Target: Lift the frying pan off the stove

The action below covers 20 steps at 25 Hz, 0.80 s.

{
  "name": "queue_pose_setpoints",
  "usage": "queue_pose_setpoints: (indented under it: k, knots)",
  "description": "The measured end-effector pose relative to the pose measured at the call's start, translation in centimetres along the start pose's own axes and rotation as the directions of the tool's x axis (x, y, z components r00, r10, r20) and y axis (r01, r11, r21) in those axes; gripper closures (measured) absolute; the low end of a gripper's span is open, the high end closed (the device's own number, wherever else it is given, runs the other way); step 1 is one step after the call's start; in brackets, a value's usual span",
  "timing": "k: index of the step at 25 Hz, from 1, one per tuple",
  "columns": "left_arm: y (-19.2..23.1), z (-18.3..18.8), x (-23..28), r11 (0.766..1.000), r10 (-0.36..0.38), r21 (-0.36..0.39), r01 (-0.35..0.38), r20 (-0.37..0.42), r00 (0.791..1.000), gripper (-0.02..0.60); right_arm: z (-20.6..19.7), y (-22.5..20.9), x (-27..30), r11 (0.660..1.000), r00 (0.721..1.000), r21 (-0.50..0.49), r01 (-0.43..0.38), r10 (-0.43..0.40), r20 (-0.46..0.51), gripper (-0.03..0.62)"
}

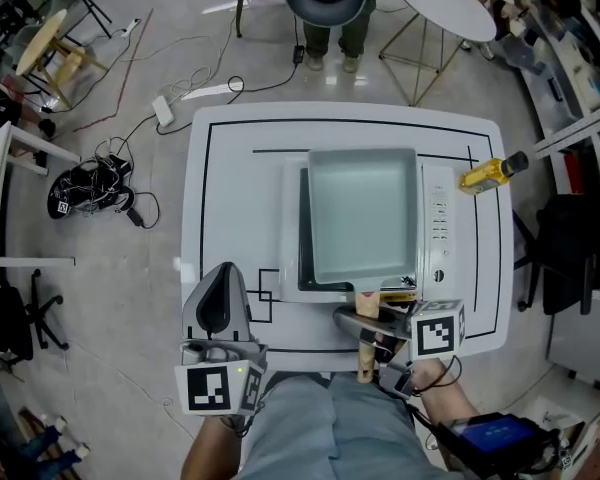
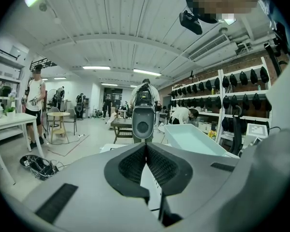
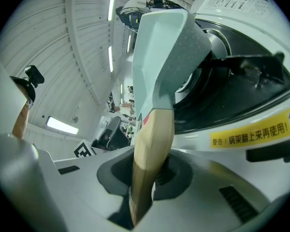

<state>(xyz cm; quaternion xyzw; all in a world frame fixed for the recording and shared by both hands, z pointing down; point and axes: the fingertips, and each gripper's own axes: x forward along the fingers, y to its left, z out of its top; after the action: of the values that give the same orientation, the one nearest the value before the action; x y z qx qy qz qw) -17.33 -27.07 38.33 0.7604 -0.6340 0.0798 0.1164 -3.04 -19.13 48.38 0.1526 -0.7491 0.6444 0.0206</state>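
Pan [image 1: 365, 213] sits square over stove [image 1: 438, 230] mid tabletop [image 1: 230, 168], wooden handle [image 1: 365, 368] pointing back toward the person; can't tell whether its base has cleared the grate yet. Right gripper [image 3: 147, 178] has its jaws clamped on the handle, approx mid-wood, w/ the wood running up between the pads toward the pan body. Left gripper [image 2: 146, 153] hovers over bare tabletop to the left, jaws together w/ nothing between them, well apart from the pan. Step in hand, as I read it: raise the pan clear. To do it well, hold the clamp firm, b/c the pan body hangs far out from the grip and will likely want to droop at the far end or roll about the handle. Lift straight up first, no dragging across the grate, so the stove doesn't shift. Hold the pan level, i.e. counter the nose-down pull w/ the wrist. Go sideways only once the base is clearly above the stove. Bottle [image 1: 490, 173] is at the tabletop's right edge near the stove's far corner, so swinging that way looks risky; left seems safer.
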Motion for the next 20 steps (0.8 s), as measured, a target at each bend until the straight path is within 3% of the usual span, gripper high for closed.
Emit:
queue_pose_setpoints:
  k: [8,20]
  knots:
    - [-0.7,3.0,-1.4,1.000,-0.003,0.014,0.002,0.057,0.998,0.563,1.3,4.5,-0.7,0.998,0.998,-0.027,-0.057,0.057,0.032,0.516]
    - [-3.5,6.1,-3.5,0.995,-0.098,0.004,0.098,0.152,0.983,0.563,0.7,10.4,-3.0,0.995,0.994,-0.067,-0.077,0.081,0.067,0.514]
